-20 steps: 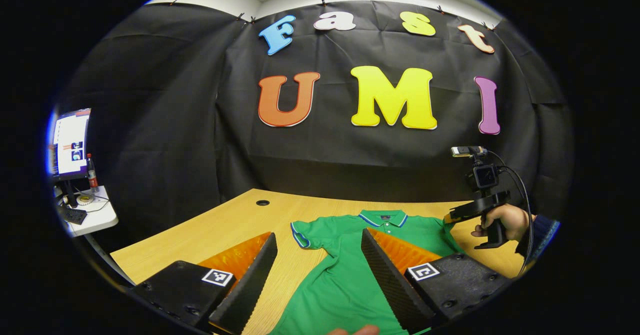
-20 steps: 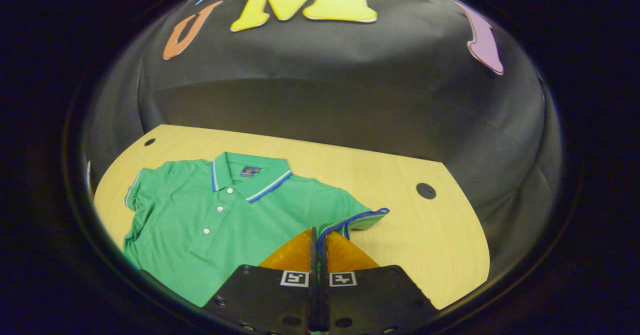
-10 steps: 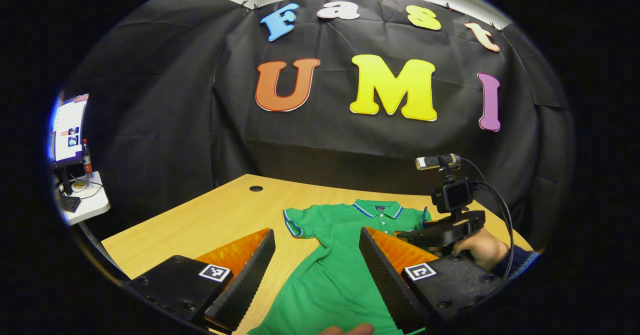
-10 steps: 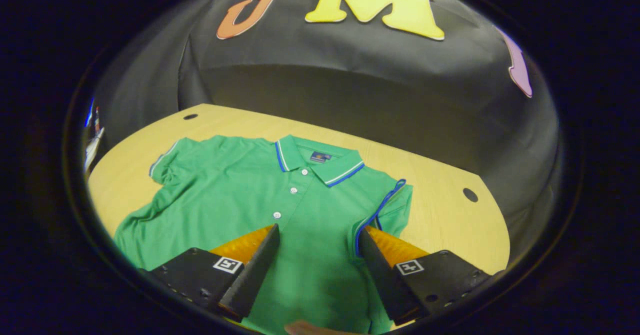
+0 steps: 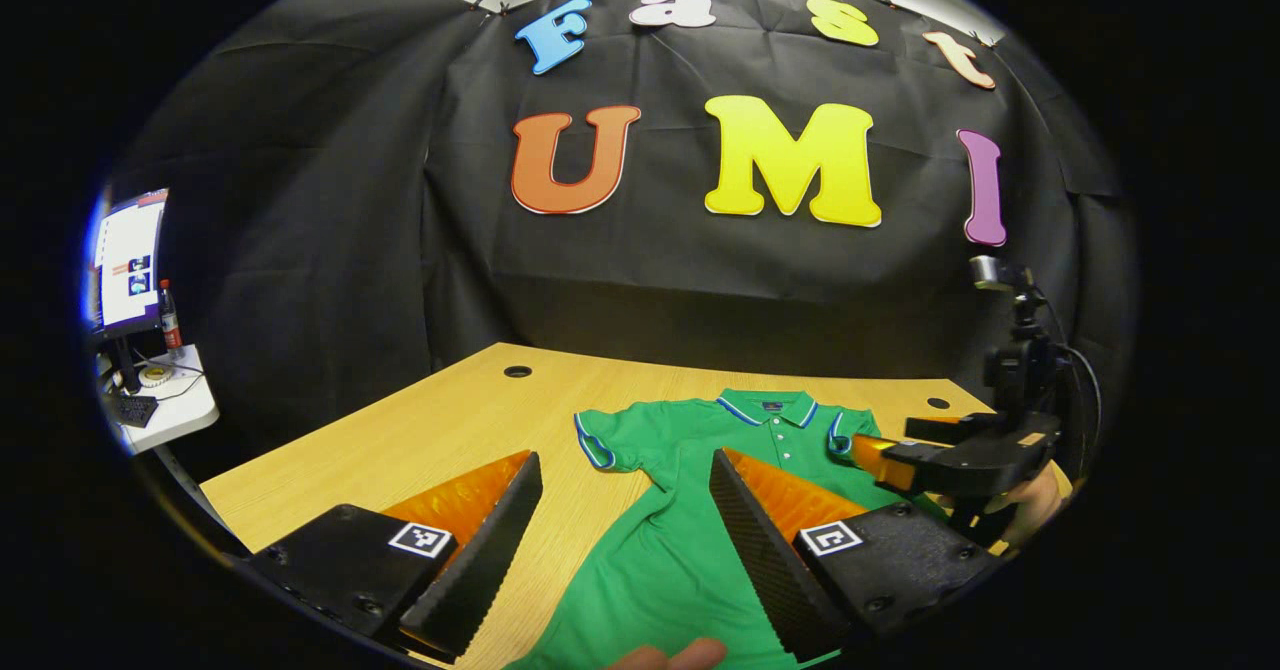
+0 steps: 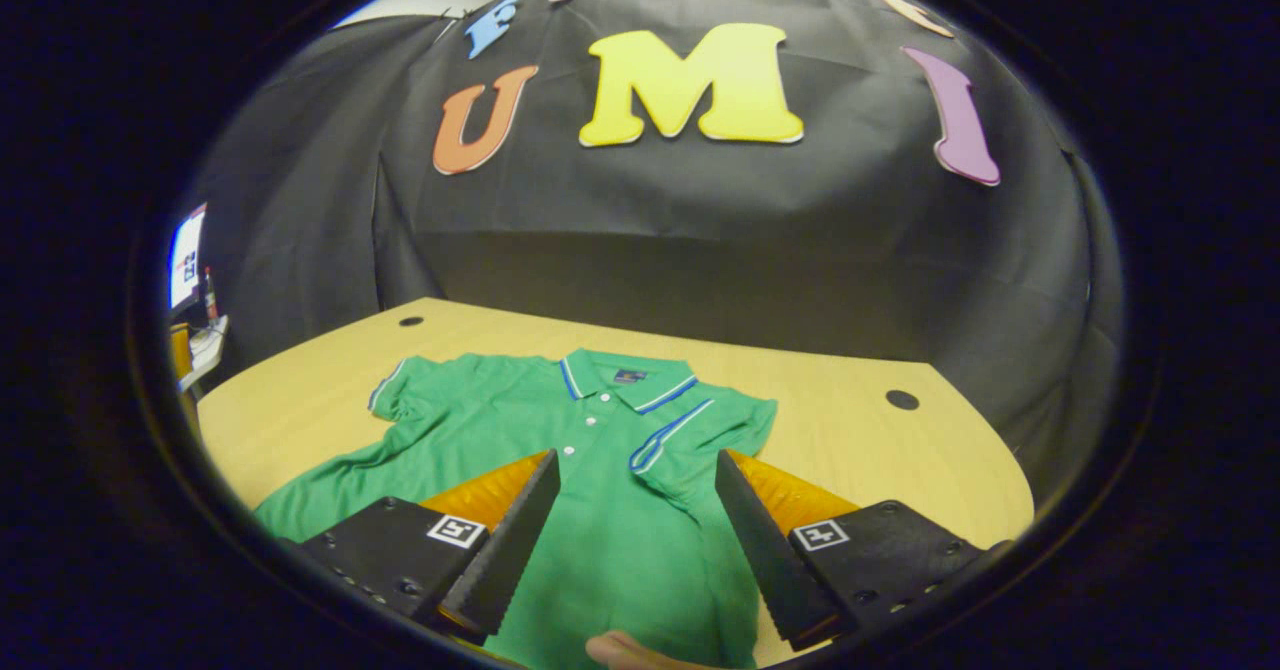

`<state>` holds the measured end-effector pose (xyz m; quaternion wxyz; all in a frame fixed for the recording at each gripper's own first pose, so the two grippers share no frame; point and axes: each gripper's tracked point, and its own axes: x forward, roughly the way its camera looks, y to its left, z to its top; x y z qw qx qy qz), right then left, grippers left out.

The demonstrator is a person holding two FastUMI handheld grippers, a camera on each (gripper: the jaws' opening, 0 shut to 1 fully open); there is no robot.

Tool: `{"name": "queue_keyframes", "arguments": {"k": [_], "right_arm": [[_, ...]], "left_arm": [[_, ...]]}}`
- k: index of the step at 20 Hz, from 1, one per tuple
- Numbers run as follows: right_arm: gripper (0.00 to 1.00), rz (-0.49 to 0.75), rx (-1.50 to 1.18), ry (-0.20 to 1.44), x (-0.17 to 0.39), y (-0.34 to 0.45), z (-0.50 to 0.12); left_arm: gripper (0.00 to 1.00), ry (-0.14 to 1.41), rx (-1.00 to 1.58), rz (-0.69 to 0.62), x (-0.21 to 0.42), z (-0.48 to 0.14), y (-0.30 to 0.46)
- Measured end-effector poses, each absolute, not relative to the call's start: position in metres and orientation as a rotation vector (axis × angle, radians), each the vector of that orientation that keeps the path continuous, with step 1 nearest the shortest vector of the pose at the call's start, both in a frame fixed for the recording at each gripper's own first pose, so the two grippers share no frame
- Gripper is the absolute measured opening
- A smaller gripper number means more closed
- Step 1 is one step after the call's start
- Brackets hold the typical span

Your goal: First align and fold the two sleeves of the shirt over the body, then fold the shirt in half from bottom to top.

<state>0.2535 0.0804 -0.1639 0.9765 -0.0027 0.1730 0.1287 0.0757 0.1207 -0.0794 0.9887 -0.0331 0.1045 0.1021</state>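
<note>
The green shirt (image 6: 600, 470) lies flat on the counter (image 6: 860, 450). One sleeve (image 6: 690, 430) is folded over the body; the other sleeve (image 6: 400, 400) is still out, and the bottom-to-top fold remains. The right gripper (image 6: 632, 520) and left gripper (image 5: 625, 530) hover above with fingers wide apart, holding nothing.

The table (image 6: 860, 430) is light wood with a rounded edge. It has small dark round holes, one at the upper left (image 6: 411, 321) and one at the right (image 6: 901, 400). A green shirt (image 6: 600, 490) lies flat on it, collar toward the far side. One sleeve sticks out at the left (image 6: 400, 400). The other sleeve is folded over the body, right of the buttons (image 6: 690, 430).
</note>
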Motion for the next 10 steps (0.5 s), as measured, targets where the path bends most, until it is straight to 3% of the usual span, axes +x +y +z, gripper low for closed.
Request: {"name": "queue_keyframes", "arguments": {"k": [5,10], "right_arm": [[0.95,0.167,-0.014,0.219,0.226,0.029,-0.138],[0.94,0.108,-0.005,0.133,0.197,0.001,-0.118]], "left_arm": [[1.0,0.243,-0.11,0.171,0.095,-0.095,0.125],[1.0,0.386,-0.164,0.15,0.144,-0.13,0.131]]}}
